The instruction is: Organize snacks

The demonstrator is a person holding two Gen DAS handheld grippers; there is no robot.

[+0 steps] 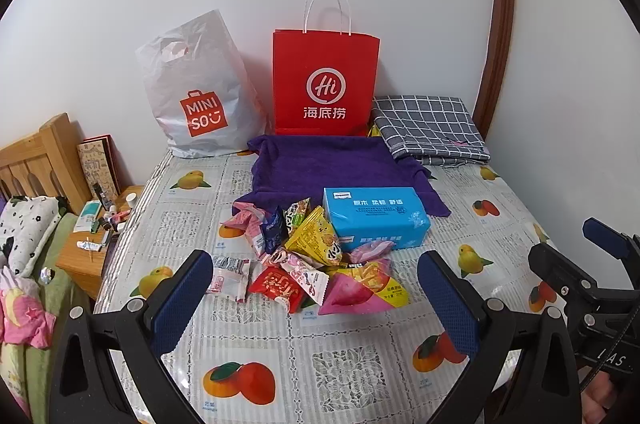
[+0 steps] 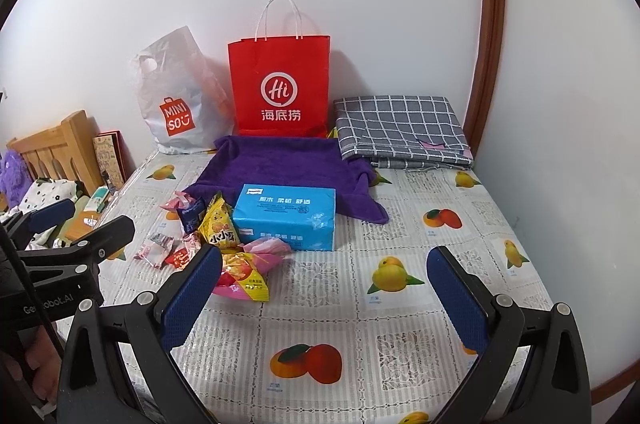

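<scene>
Both claws, left (image 1: 314,298) and right (image 2: 324,290), gape empty above the worktop (image 1: 340,352). The right claw's finger (image 2: 192,298) hides part of the snacks (image 1: 316,260); their labels are unreadable.

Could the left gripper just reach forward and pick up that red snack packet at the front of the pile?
Probably yes. The left gripper is open, and the red snack packet lies at the near edge of the pile on the fruit-print tablecloth, with nothing between them. A pink-and-white packet overlaps its right side, which could get pinched too.
</scene>
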